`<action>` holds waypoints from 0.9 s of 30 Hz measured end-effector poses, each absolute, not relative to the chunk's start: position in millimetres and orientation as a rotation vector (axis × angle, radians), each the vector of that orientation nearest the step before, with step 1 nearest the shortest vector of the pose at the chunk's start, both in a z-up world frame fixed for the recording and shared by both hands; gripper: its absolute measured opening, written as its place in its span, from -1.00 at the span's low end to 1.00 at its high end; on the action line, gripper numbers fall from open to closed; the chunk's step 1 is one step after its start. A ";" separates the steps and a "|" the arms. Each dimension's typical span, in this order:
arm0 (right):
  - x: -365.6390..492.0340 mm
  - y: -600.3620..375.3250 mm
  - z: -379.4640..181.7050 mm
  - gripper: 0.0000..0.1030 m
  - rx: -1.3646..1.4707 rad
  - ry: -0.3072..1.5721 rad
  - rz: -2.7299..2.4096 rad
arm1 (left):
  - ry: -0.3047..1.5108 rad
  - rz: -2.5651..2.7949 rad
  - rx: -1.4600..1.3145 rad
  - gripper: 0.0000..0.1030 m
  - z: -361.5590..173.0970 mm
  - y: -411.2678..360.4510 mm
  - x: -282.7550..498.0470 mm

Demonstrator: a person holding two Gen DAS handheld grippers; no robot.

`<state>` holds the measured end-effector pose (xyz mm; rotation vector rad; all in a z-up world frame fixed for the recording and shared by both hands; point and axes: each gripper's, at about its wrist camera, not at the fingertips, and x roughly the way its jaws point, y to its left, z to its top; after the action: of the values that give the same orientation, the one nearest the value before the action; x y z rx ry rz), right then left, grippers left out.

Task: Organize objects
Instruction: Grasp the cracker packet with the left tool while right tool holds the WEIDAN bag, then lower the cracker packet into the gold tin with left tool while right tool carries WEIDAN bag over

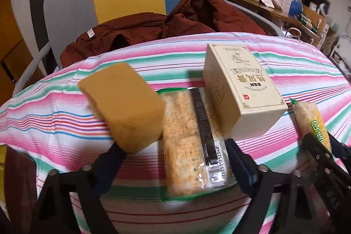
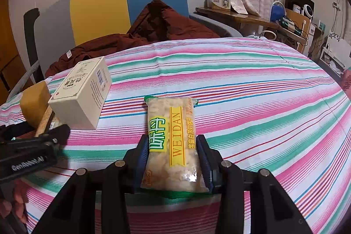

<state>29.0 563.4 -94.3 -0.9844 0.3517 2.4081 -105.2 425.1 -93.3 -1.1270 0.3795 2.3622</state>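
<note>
Jaws spread on left gripper [image 1: 175, 152] around 1 cracker pack [image 1: 193, 142], pinching WEIDAN cracker pack [image 2: 173, 142] on right gripper [image 2: 173, 159], striped cloth [image 2: 263, 102] beneath.

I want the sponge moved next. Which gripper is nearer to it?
Left. The left gripper has a fingertip right at the sponge, its jaws open around a cracker pack. The right gripper, beyond the box, clamps another pack.

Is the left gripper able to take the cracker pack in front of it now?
Probably yes: the left gripper is open around the cracker pack, though the sponge leans near one finger.
</note>
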 end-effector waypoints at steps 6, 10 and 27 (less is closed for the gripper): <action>29.8 557.8 -92.8 -0.17 -0.979 0.324 2.402 | 0.391 2.327 -1.058 0.09 -90.3 411.2 -88.8; 31.9 554.4 -90.0 -0.17 -0.962 0.305 2.409 | 0.428 2.313 -1.015 -0.04 -89.4 402.7 -68.3; 54.6 518.7 -59.6 -0.17 -0.743 0.168 2.537 | 0.417 2.297 -0.973 0.00 -91.4 351.1 -18.2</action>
<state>54.6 518.7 -59.6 -0.7434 0.1683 2.5370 -18.2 351.0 -91.4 -0.9731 0.4170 2.2970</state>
